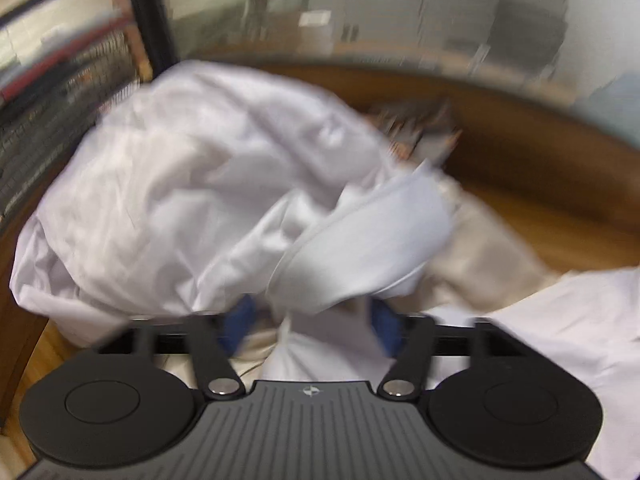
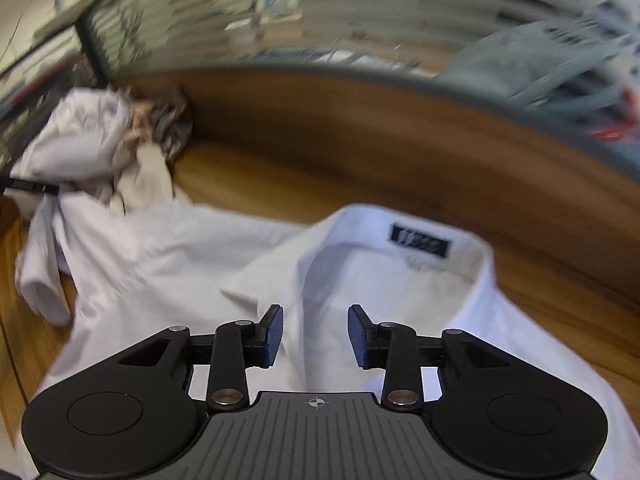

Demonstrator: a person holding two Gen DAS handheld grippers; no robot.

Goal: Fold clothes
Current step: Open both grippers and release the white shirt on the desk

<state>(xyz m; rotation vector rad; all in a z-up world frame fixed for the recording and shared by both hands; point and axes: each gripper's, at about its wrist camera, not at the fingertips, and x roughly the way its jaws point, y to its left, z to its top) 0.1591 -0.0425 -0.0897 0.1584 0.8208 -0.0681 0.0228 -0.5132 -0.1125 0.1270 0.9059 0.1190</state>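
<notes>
Left gripper (image 1: 312,320): jaws standing wide, white sleeve (image 1: 360,236) draping between them, unpinched. Right gripper (image 2: 315,336): hovering part-open, holding nothing, over white shirt (image 2: 360,280) lying crumpled on wooden worktop (image 2: 360,152), collar ahead. Step: laying shirt out. Next probably needs spreading the sleeve flat.

Left hand-held gripper (image 1: 312,322): tilted downward, blue fingers (image 1: 240,320) spread wide, tips partly hidden, nothing visibly clamped. Right hand-held gripper (image 2: 315,334): tilted downward, jaws parted with a clear gap, blue pads (image 2: 274,336) gripping nothing.
</notes>
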